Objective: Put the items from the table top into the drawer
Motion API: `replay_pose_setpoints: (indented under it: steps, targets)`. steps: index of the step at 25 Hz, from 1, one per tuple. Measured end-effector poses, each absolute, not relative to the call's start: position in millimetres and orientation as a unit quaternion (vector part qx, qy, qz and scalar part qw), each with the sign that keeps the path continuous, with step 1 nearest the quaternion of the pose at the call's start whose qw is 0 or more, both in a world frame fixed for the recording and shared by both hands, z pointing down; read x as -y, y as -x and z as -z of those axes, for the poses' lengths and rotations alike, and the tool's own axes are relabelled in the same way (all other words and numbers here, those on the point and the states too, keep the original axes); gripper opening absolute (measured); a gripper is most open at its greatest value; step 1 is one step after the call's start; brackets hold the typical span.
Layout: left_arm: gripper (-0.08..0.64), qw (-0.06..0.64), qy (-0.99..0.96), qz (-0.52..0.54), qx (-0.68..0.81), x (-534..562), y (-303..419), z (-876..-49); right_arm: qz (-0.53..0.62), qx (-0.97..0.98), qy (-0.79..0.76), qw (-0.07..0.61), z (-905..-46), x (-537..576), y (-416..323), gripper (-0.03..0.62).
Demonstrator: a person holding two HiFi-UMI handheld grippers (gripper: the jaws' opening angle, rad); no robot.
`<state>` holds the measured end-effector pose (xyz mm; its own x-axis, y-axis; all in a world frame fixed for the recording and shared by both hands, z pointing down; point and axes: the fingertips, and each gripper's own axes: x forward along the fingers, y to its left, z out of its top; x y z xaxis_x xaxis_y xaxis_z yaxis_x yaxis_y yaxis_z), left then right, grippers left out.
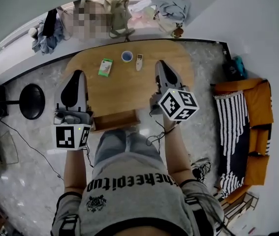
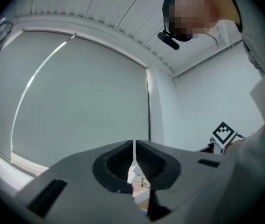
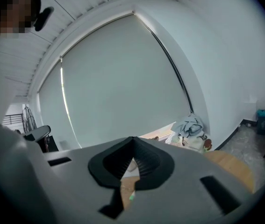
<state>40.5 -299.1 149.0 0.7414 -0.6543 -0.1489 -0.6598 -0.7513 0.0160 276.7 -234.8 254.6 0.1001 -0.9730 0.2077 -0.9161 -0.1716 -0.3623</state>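
Three items lie at the far side of the oval wooden table: a green box, a blue-and-white round item and a small white device. A wooden drawer stands pulled out at the table's near edge, and nothing shows inside it. My left gripper hovers over the table's left edge, shut and holding nothing. My right gripper is over the table's right part, near the white device, also shut and bare. Both gripper views look upward at a blind; the left gripper and right gripper have their jaws together.
A black round stand sits on the floor at the left. An orange sofa with a striped blanket is at the right. Bags and clothes line the far wall. Cables trail on the floor near my legs.
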Motion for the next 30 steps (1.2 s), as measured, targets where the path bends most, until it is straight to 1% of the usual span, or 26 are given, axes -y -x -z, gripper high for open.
replay_pose_setpoints:
  steps: [11, 20, 26, 30]
  targets:
    - [0.020, -0.010, 0.955, -0.047, -0.293, 348.8, -78.8, -206.1, 0.292, -0.579, 0.761, 0.038, -364.1, 265.0, -295.2, 0.003]
    - [0.020, -0.031, 0.965, -0.021, -0.260, 370.4, -102.3, -265.4, 0.347, -0.558, 0.753, -0.014, -465.0, 283.2, -300.9, 0.006]
    - [0.020, -0.042, 0.969, -0.001, -0.243, 377.5, -113.9, -305.1, 0.381, -0.542, 0.748, -0.044, -532.1, 295.1, -308.8, 0.037]
    - [0.020, -0.049, 0.970, 0.004, -0.239, 382.8, -119.1, -327.5, 0.404, -0.525, 0.749, -0.030, -573.0, 302.5, -319.2, 0.058]
